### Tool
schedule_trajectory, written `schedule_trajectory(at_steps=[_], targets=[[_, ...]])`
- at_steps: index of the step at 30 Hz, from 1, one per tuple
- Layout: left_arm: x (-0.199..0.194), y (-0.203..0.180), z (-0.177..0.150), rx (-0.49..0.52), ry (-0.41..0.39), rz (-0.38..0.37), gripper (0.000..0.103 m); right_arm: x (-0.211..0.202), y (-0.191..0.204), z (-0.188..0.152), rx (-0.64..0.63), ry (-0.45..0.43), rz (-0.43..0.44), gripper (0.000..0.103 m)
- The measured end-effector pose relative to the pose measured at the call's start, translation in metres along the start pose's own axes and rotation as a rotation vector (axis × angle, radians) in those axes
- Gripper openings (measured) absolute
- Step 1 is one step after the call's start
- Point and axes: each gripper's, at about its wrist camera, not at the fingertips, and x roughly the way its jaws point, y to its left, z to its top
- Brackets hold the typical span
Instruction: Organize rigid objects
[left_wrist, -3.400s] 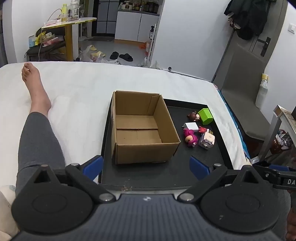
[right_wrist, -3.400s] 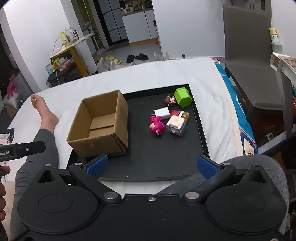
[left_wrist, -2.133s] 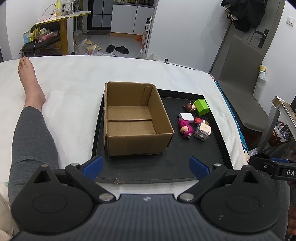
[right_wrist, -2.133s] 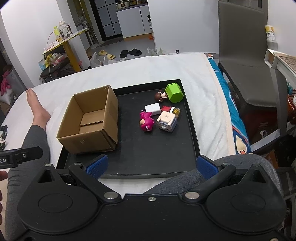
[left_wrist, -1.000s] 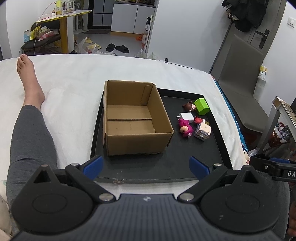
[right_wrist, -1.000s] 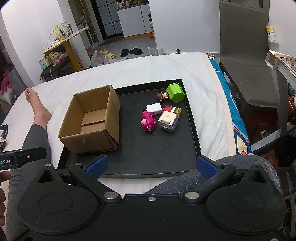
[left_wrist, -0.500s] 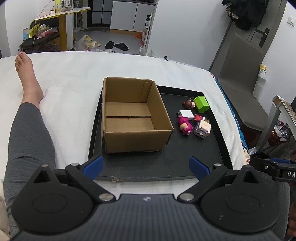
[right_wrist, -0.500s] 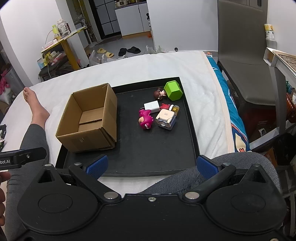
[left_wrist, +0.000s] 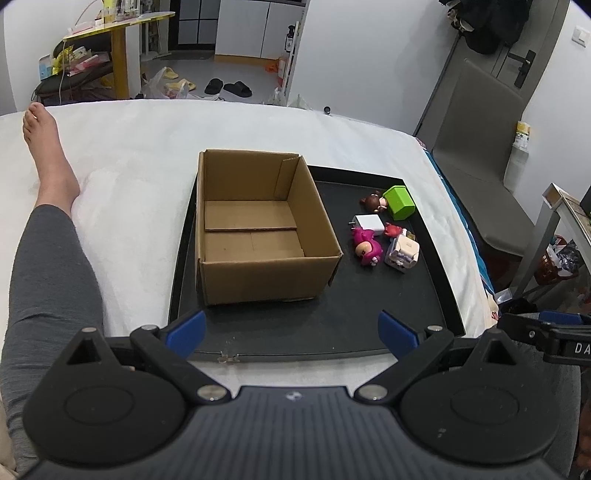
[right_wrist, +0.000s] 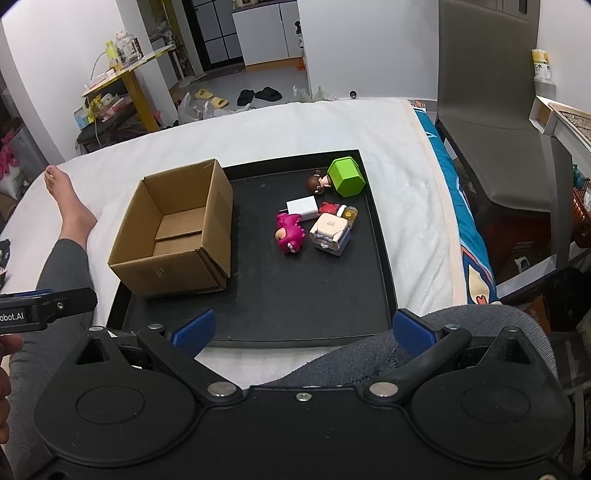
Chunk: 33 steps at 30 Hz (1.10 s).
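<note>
Toys: I see the pink figure (right_wrist: 289, 233), white cube toy (right_wrist: 330, 232), white charger (right_wrist: 303, 208), green block (right_wrist: 346, 176) and a small doll (right_wrist: 318, 182) bunched on the right half of the black tray (right_wrist: 314, 295), which lies on the bed (right_wrist: 369, 122).
Box: the cardboard box (right_wrist: 177, 229) sits open and bare on the tray's left half, just beside the toys.
Key relation: the cluster lies ahead of my right gripper (right_wrist: 303, 326) and slightly left of its centre line; from my left gripper (left_wrist: 291, 328) it lies ahead and off to the right, past the box corner. I judge the right one nearer.
Right gripper: fingers spread wide, holding nothing, hovering back over the tray's near edge.
Left gripper: likewise spread and bare, facing the box front.
Next, I judge: reach right for the pink figure, nearest the box.
</note>
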Motion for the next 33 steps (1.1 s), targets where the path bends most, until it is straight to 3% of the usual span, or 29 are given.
schedule_trajectory(at_steps=[15, 33], targets=[[0.017, 0.007, 0.011, -0.012, 0.029, 0.016, 0.099, 0.016, -0.001, 0.009, -0.003, 0.034, -0.022, 0.103], [0.059, 0.048, 0.029, -0.156, 0.025, 0.057, 0.097, 0.046, -0.001, 0.028, 0.01, 0.051, 0.012, 0.103]])
